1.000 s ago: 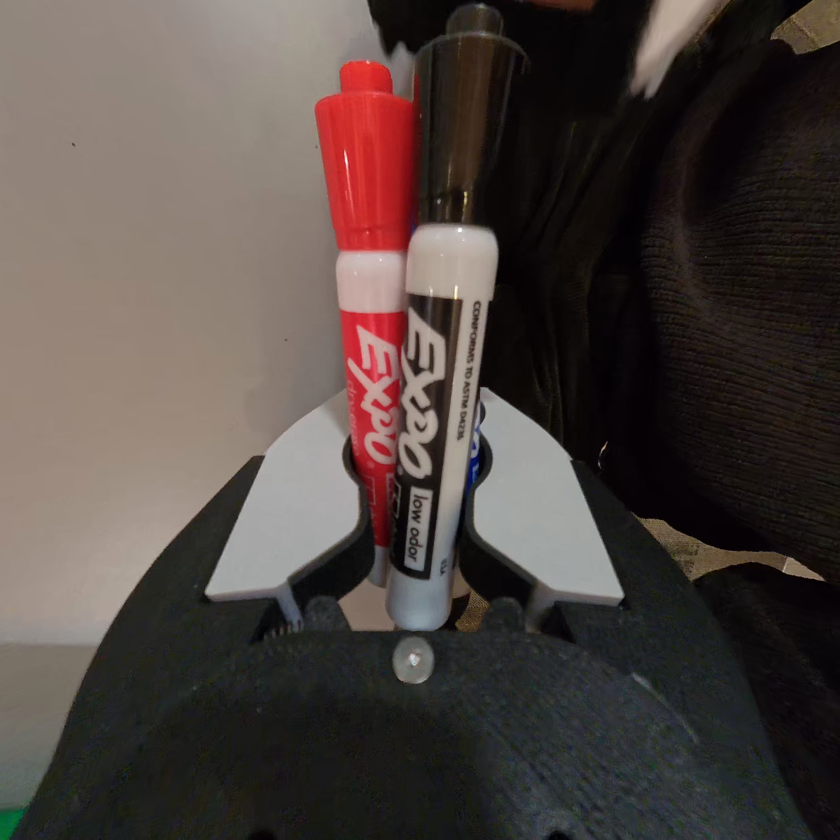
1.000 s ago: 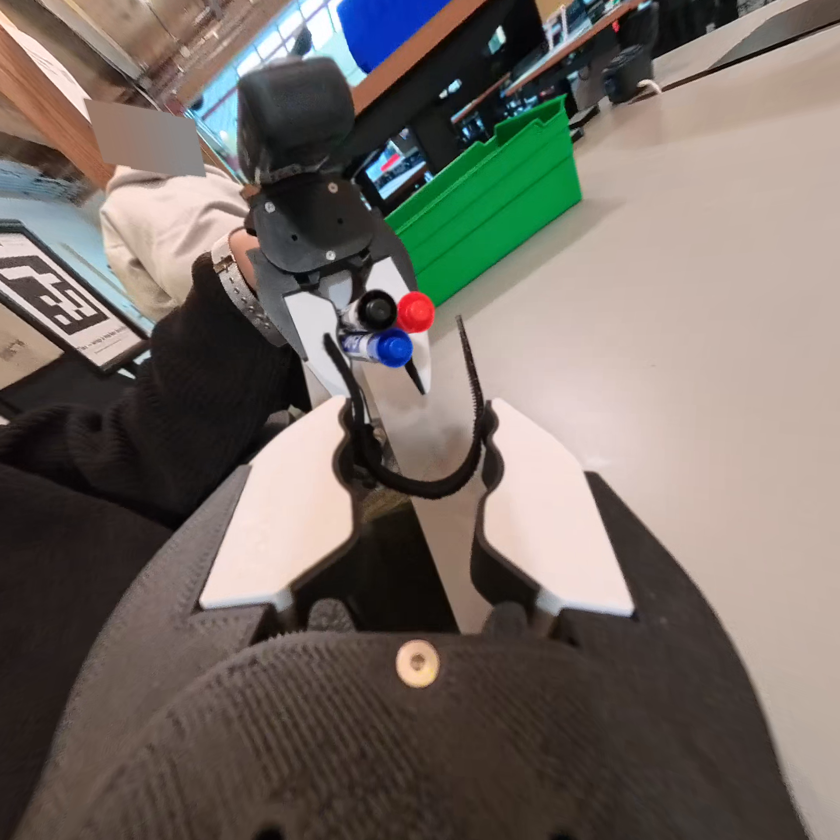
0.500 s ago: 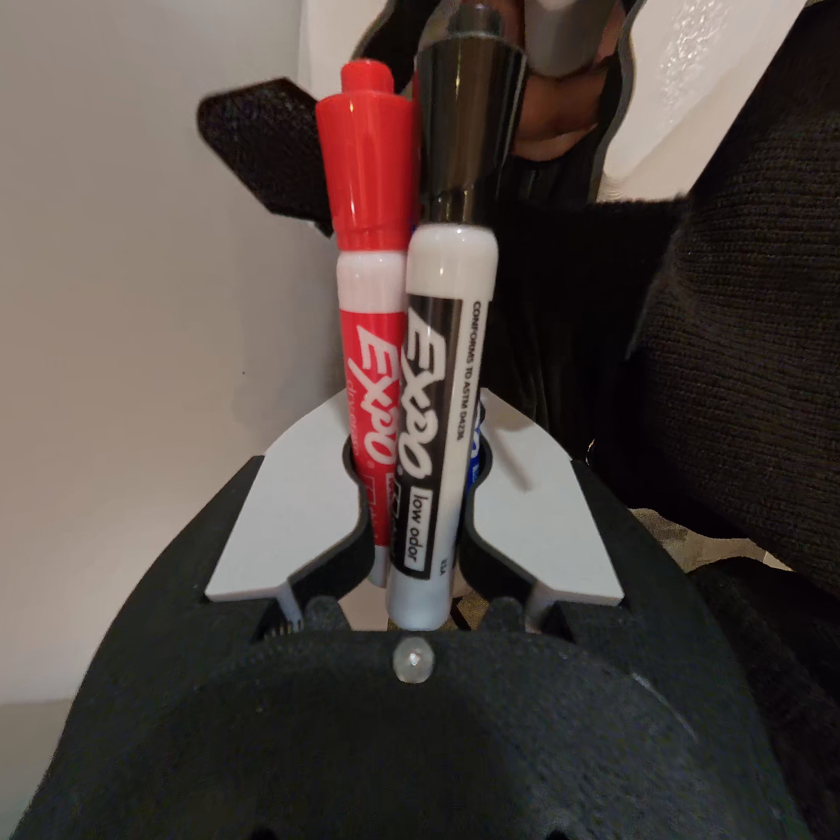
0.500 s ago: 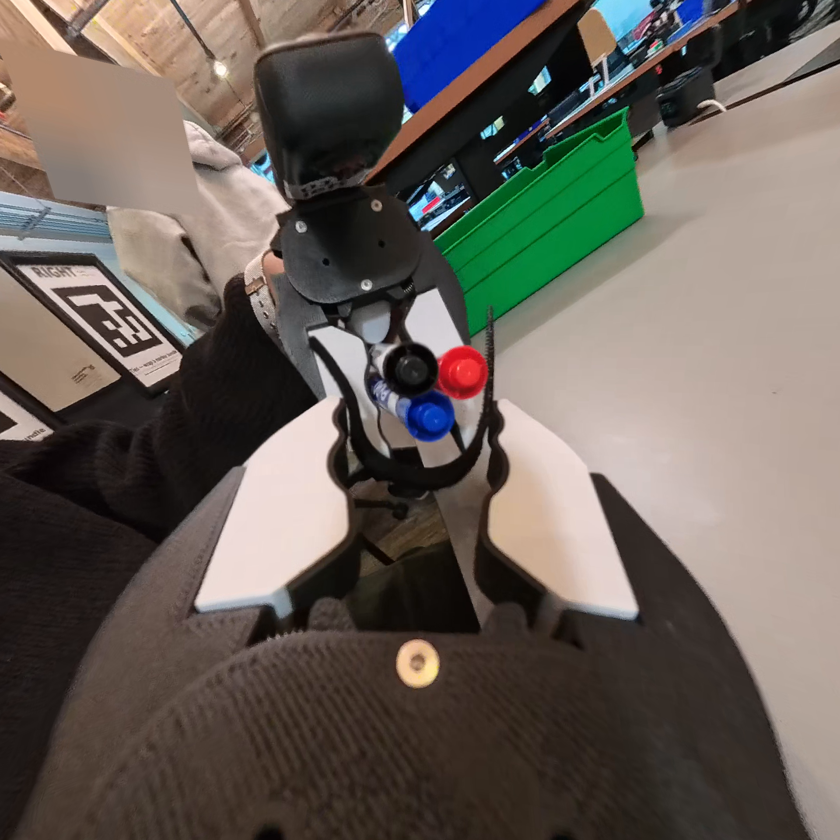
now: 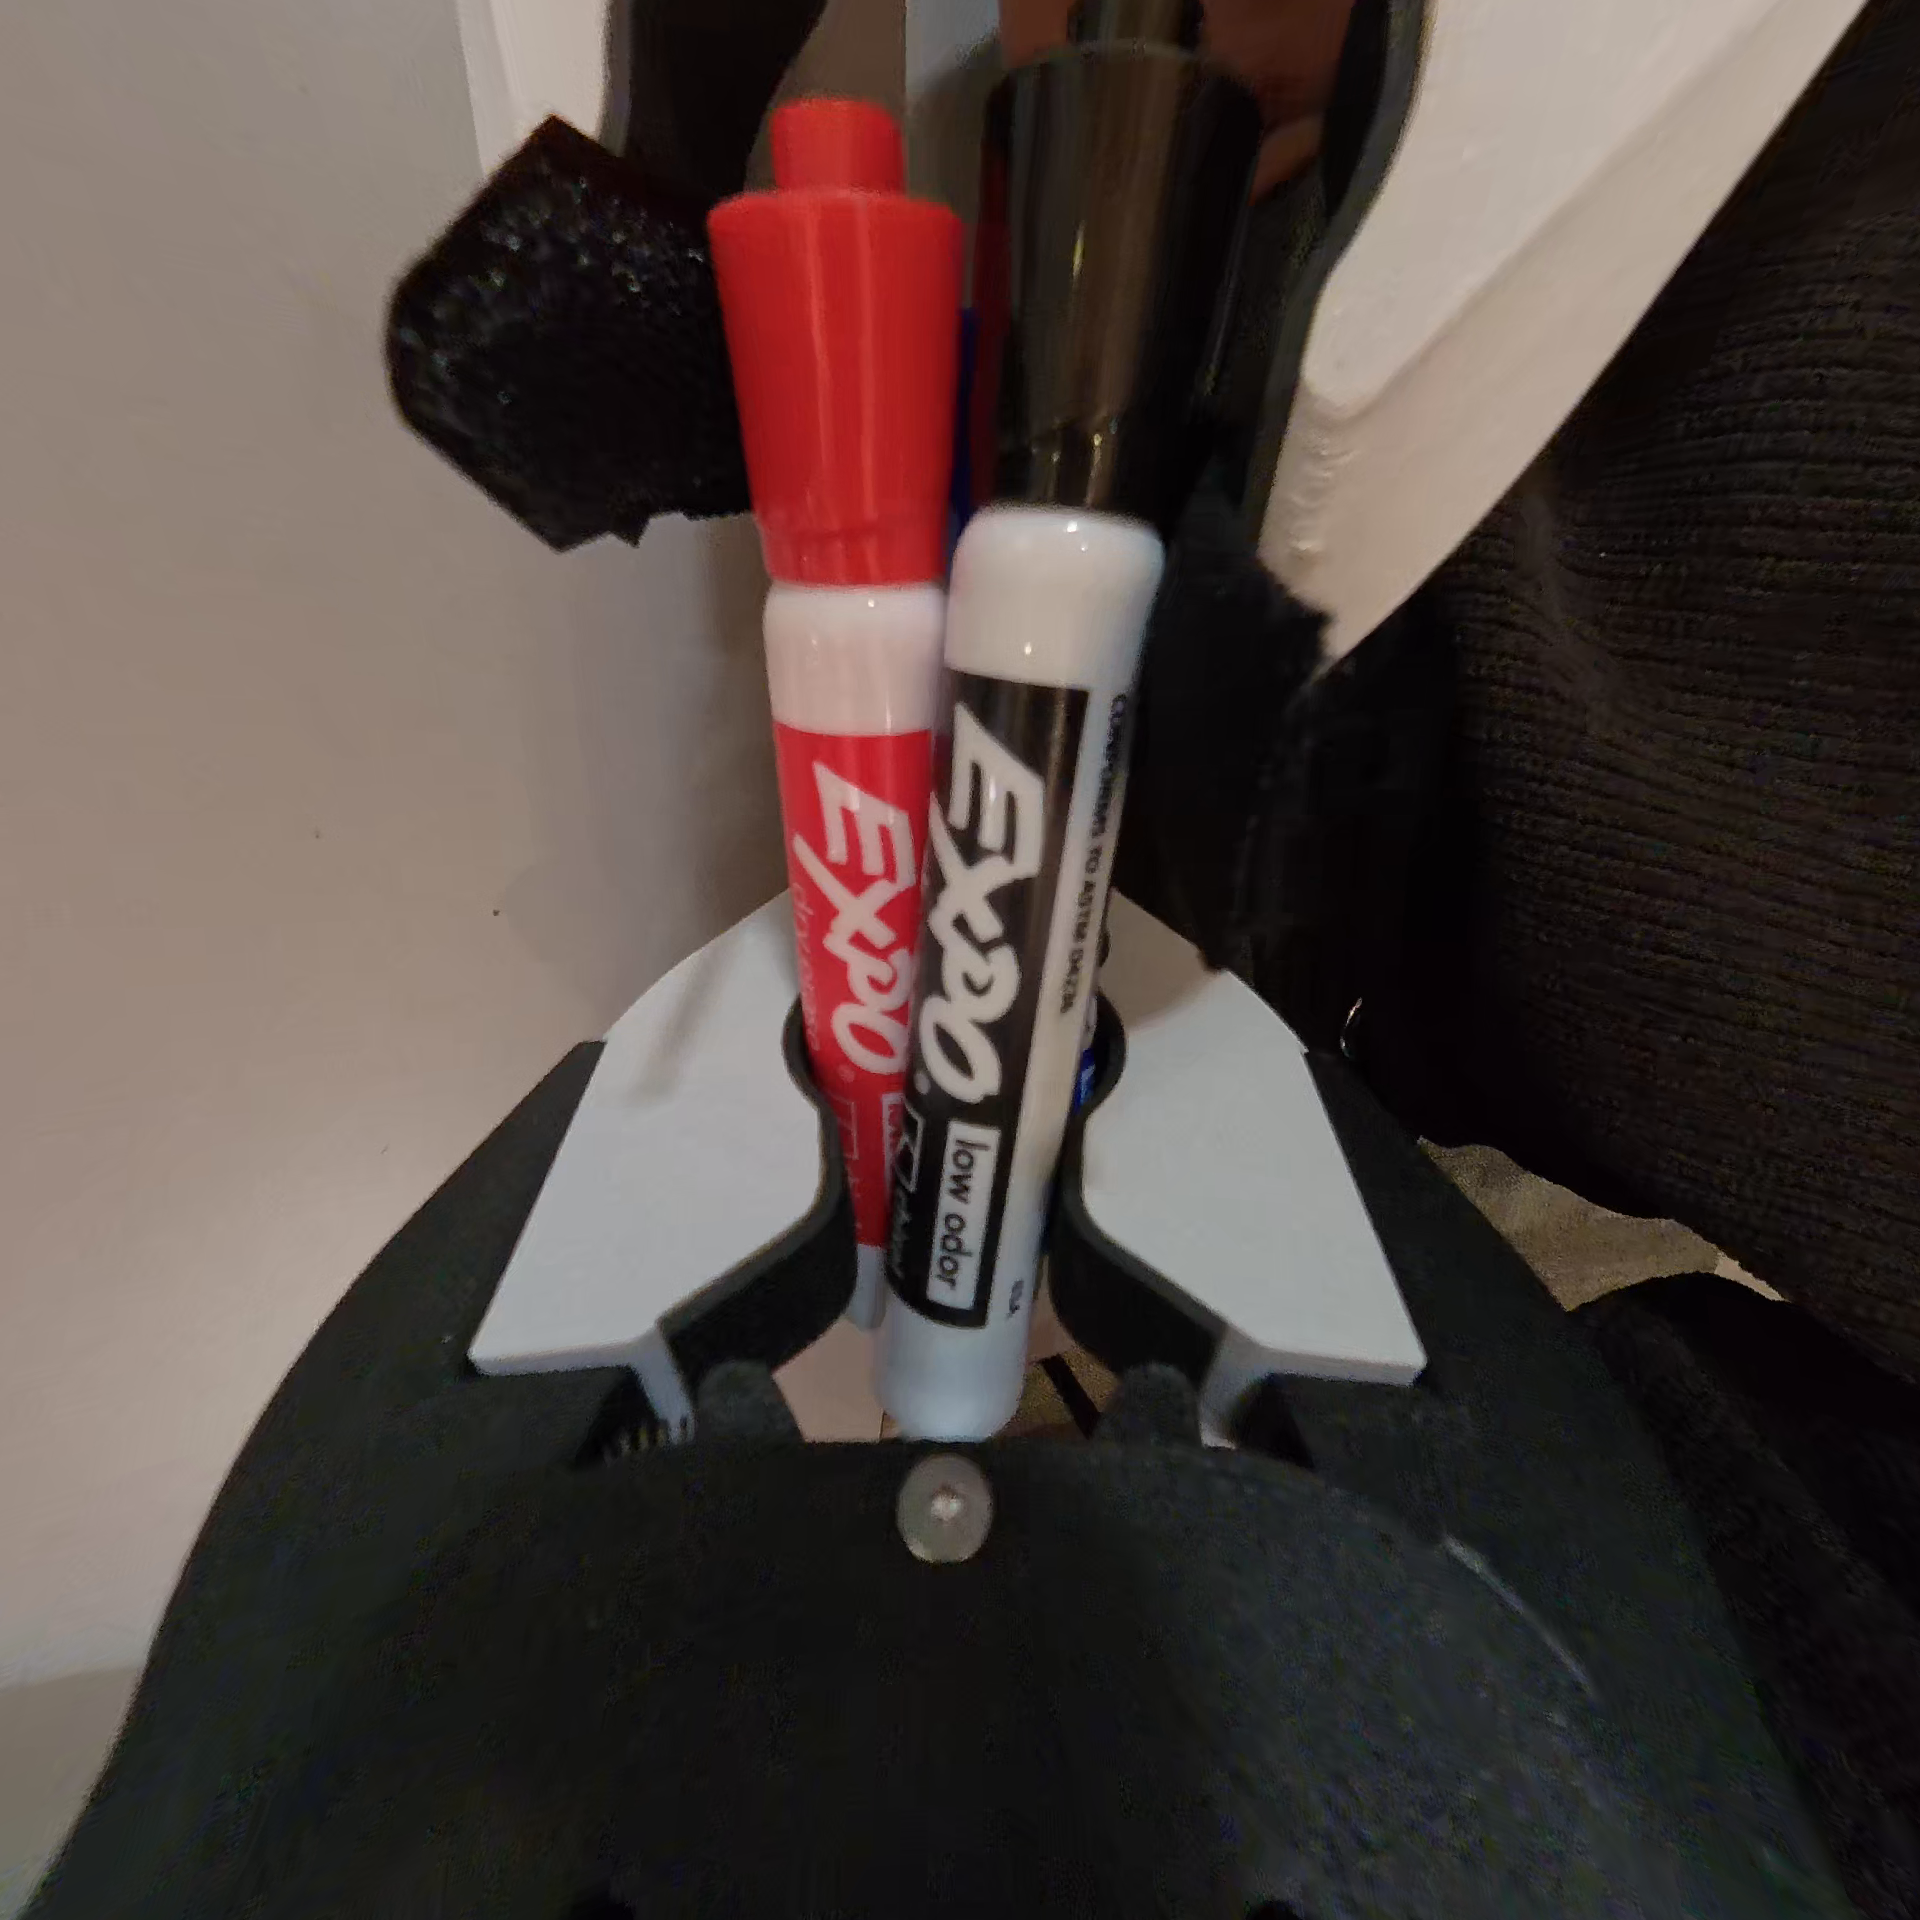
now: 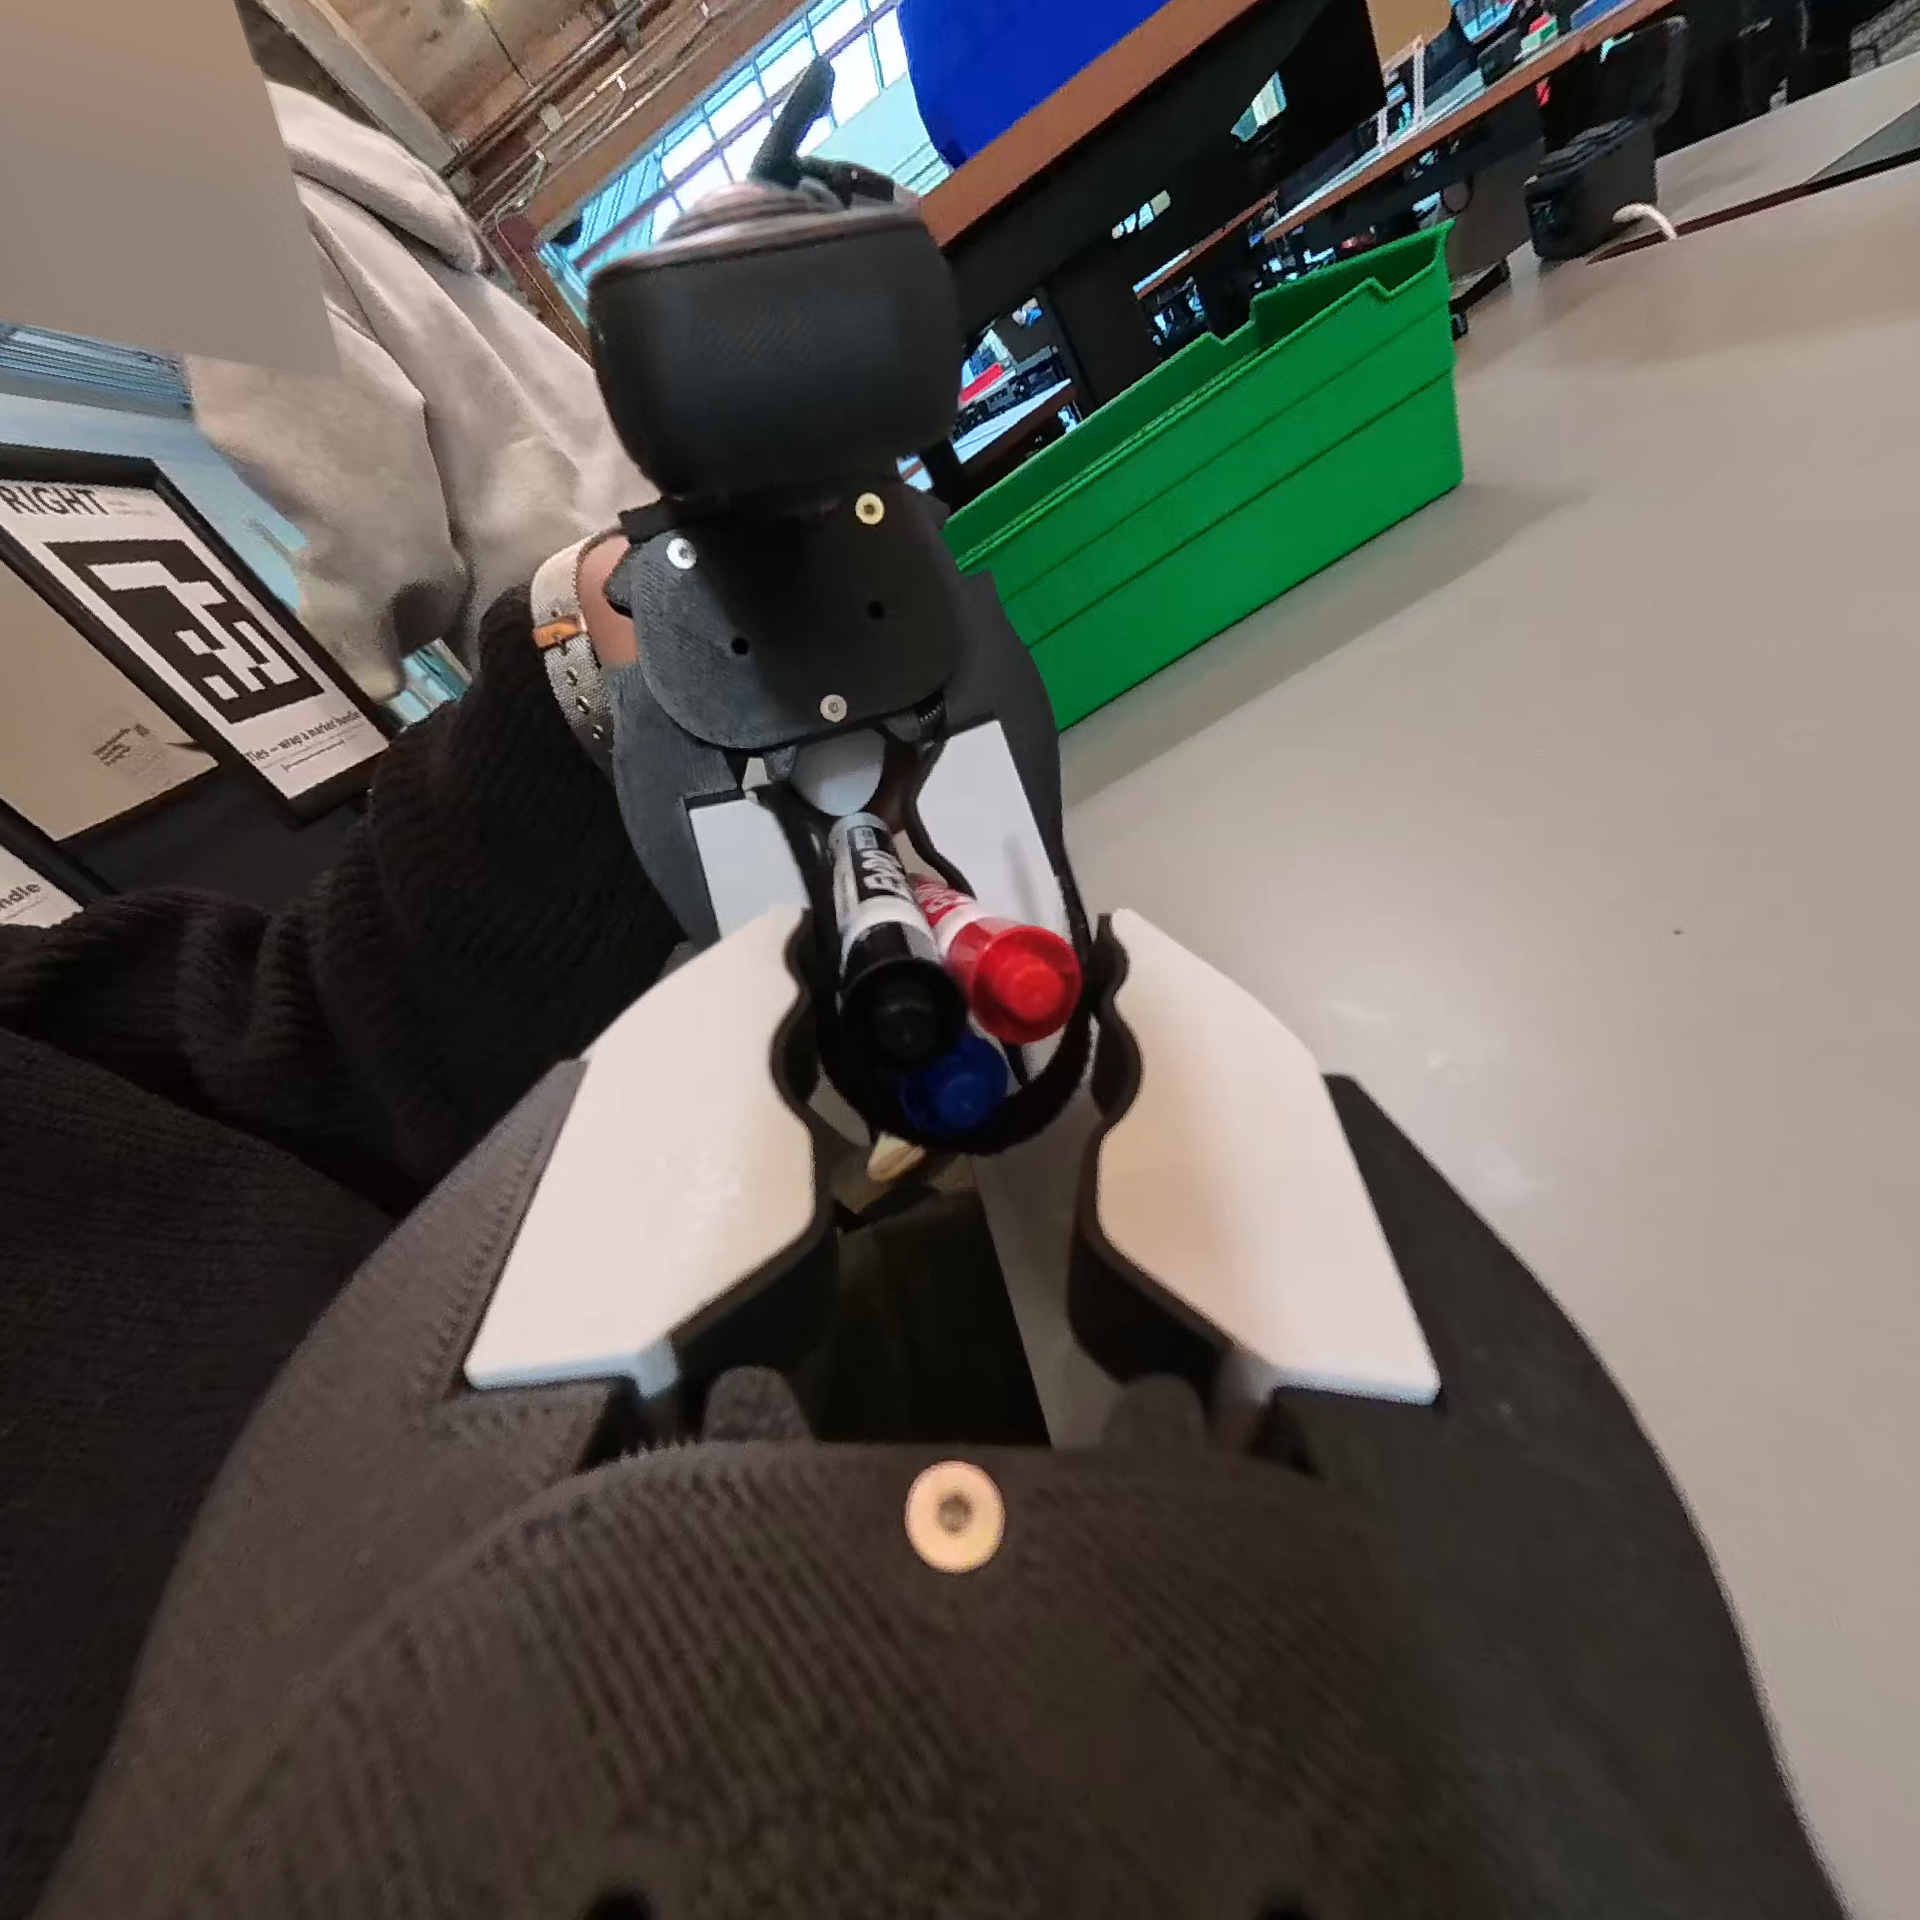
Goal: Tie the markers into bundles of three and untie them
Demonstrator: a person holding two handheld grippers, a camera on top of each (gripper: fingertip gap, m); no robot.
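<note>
My left gripper [image 5: 954,925] is shut on three markers held side by side: a red marker [image 5: 847,416], a black marker [image 5: 1039,831] and a blue marker [image 5: 1086,1081] that is mostly hidden behind them. My right gripper [image 6: 951,935] is shut on a black strap [image 6: 1003,1138], bowed into a U between its fingers. In the right wrist view the left gripper [image 6: 894,883] faces me, and the black cap [image 6: 899,1008], red cap [image 6: 1023,982] and blue cap [image 6: 951,1091] sit inside the U. The strap's end [image 5: 540,353] shows beside the red cap.
A green bin [image 6: 1247,468] stands on the grey table [image 6: 1558,831] behind the left gripper. A person in a grey hoodie [image 6: 416,364] and a framed black-and-white sign [image 6: 187,644] are at the left. A black knit sleeve [image 5: 1662,727] fills the right of the left wrist view.
The two grippers have come together. The marker caps, first apart from the strap, now sit inside its U. The left gripper's hold on the markers is unchanged.
</note>
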